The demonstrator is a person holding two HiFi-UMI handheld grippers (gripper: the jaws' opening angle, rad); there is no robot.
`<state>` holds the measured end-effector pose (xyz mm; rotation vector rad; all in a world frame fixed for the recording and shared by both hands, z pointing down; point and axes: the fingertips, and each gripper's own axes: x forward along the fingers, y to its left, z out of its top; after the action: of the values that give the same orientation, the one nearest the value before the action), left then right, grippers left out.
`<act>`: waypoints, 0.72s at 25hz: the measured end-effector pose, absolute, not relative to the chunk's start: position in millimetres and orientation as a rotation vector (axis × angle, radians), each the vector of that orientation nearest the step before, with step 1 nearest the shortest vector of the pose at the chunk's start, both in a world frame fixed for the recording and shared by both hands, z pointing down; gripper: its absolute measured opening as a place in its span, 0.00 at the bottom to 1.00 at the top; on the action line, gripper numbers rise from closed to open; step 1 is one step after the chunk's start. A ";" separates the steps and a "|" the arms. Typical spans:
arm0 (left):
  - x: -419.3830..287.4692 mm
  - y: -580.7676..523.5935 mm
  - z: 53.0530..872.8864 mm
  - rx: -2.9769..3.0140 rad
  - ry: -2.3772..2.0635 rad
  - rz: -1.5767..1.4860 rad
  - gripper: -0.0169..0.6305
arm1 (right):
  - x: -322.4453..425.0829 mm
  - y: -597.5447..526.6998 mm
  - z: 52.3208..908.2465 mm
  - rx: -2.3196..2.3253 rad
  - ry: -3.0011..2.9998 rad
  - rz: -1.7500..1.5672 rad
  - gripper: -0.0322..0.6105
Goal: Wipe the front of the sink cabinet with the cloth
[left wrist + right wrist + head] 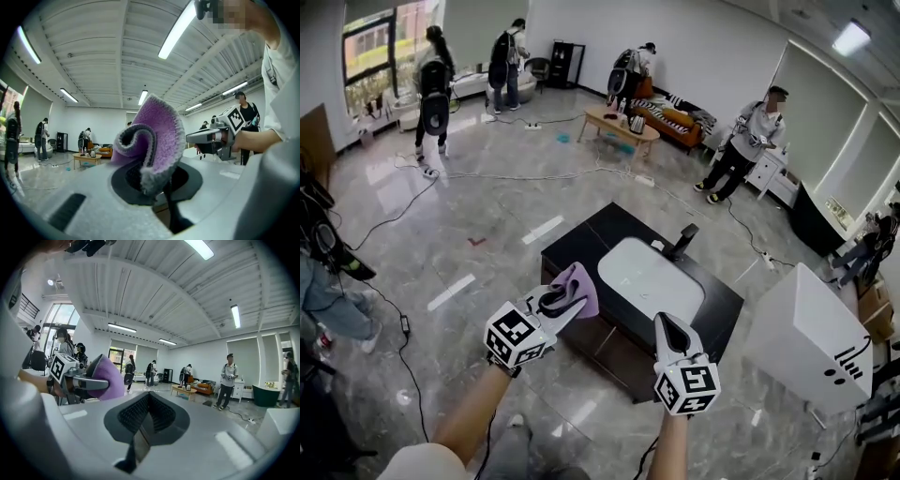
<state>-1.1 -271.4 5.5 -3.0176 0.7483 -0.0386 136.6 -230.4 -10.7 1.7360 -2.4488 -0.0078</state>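
Loosely curled, the cloth is purple, grey-edged.

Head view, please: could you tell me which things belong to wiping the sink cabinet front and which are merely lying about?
For the job:
- purple cloth, clamped in the left gripper
- sink cabinet
- right gripper, shut and empty

Lying about:
- white box
- coffee table
- sofa
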 end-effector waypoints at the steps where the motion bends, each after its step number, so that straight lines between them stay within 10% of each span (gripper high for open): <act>1: -0.1 -264.6 -7.3 -3.024 0.750 -0.015 0.10 | 140.6 -223.9 -22.9 1.743 -2.448 -0.008 0.06; 18: 33.4 -190.7 -73.7 -3.019 0.780 0.076 0.10 | 158.7 -138.8 -78.2 1.656 -2.500 -0.081 0.06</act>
<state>33.4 -190.7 -73.7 -3.0185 0.7796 0.0757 158.7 -138.8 -78.2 1.6557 -2.4996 -0.0806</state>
